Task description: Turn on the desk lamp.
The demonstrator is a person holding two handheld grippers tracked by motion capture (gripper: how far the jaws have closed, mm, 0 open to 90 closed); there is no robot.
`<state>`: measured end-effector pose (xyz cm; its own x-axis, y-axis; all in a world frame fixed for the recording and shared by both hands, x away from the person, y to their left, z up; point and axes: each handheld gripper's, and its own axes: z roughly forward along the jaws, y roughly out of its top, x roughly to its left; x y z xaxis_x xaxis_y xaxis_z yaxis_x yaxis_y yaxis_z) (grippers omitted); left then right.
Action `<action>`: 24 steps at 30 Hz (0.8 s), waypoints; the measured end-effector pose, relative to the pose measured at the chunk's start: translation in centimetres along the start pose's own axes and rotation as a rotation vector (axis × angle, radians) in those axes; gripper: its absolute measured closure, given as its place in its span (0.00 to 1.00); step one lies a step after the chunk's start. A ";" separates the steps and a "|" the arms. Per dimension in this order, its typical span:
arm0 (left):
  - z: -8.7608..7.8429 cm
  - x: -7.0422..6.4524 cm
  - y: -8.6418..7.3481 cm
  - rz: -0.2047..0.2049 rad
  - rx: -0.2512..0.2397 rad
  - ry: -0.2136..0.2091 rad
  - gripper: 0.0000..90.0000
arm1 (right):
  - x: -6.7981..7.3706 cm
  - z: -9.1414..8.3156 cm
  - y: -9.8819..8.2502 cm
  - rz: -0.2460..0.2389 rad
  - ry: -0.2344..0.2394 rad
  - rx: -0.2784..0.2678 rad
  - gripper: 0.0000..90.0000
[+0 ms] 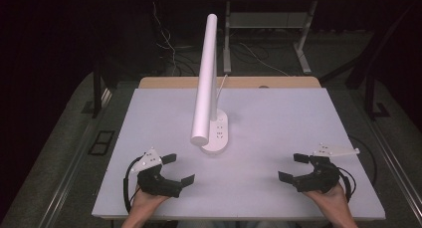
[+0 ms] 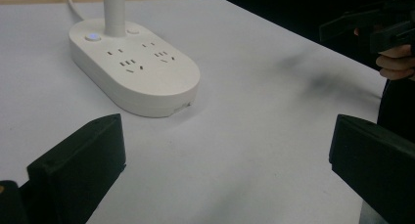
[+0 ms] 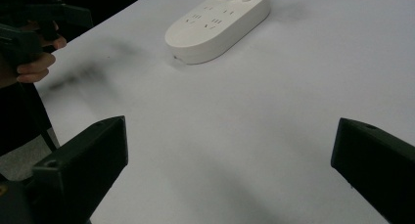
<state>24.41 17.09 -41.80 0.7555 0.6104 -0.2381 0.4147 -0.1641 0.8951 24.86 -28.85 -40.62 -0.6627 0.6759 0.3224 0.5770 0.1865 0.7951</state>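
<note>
Desk lamp [image 1: 206,83] with socket base [image 1: 217,134] stands mid worktop [image 1: 278,118], left hand-held gripper [image 1: 174,169] and right hand-held gripper [image 1: 297,167] both jaws apart, empty, near front edge; risk: a knock on the tall tilted arm could tip it

Quick count: one white desk lamp [image 1: 206,83] with a socket base [image 2: 132,67], sitting on one tabletop [image 1: 278,123]. Two hand-held grippers, left hand-held gripper [image 1: 178,169] and right hand-held gripper [image 1: 292,167], each with two black jaws. Two buttons on the base.
</note>
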 end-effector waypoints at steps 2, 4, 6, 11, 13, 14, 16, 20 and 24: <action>0.0 0.0 0.0 0.005 0.001 -0.002 0.00 | 0.0 0.0 0.0 0.000 0.002 0.006 0.00; 0.0 -0.1 0.0 0.005 0.000 -0.004 0.00 | 0.0 0.1 -0.1 -0.003 0.005 0.010 0.00; 0.1 -0.1 0.0 0.007 0.003 -0.006 0.00 | 0.1 0.0 -0.1 0.001 0.005 0.010 0.00; 0.4 -0.2 0.1 0.012 0.011 -0.012 0.00 | 0.1 -0.1 -0.3 0.005 0.007 0.016 0.00; 0.4 -0.2 0.1 0.014 0.012 -0.015 0.00 | 0.1 -0.2 -0.3 0.009 0.006 0.019 0.00; 0.4 -0.2 0.1 0.016 0.015 -0.017 0.00 | 0.1 -0.2 -0.3 0.010 0.007 0.019 0.00; 0.5 -0.2 0.1 0.019 0.021 -0.020 0.00 | 0.1 -0.2 -0.3 0.011 0.011 0.020 0.00; 0.6 -0.2 0.0 0.016 0.022 -0.019 0.00 | 0.0 -0.2 -0.3 0.012 0.012 0.025 0.00; 0.5 -0.2 0.0 0.013 0.022 -0.014 0.00 | 0.0 -0.2 -0.3 0.014 0.018 0.034 0.00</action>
<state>24.52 16.57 -41.92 0.7677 0.5974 -0.2317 0.4156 -0.1890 0.8897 24.63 -29.01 -40.75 -0.6624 0.6660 0.3429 0.6023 0.2013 0.7725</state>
